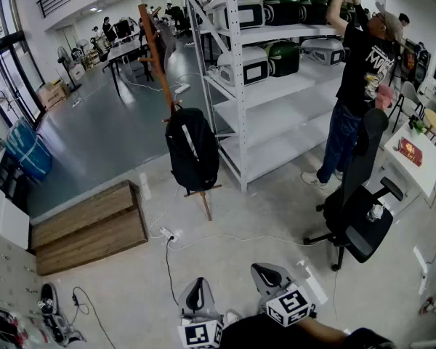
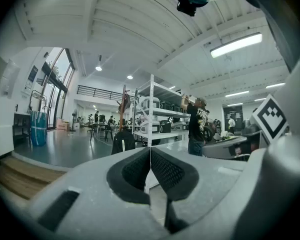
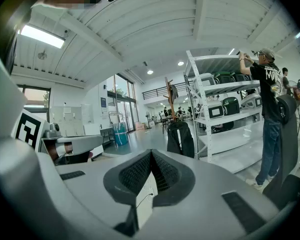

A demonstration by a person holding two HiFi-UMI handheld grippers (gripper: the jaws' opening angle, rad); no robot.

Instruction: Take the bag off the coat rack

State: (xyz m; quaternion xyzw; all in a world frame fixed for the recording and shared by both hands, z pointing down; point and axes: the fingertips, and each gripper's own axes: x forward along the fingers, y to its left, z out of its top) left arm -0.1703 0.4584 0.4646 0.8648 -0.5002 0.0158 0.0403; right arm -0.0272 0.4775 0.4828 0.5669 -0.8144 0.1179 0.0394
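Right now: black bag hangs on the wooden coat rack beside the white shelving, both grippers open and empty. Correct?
Wrong on the jaws: the left gripper and right gripper are shut, not open, as each gripper view shows. They are empty, and the black bag hangs on the wooden coat rack beside the white shelving.

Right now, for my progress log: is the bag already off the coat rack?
No, the black bag hangs on the wooden coat rack beside the white shelves.
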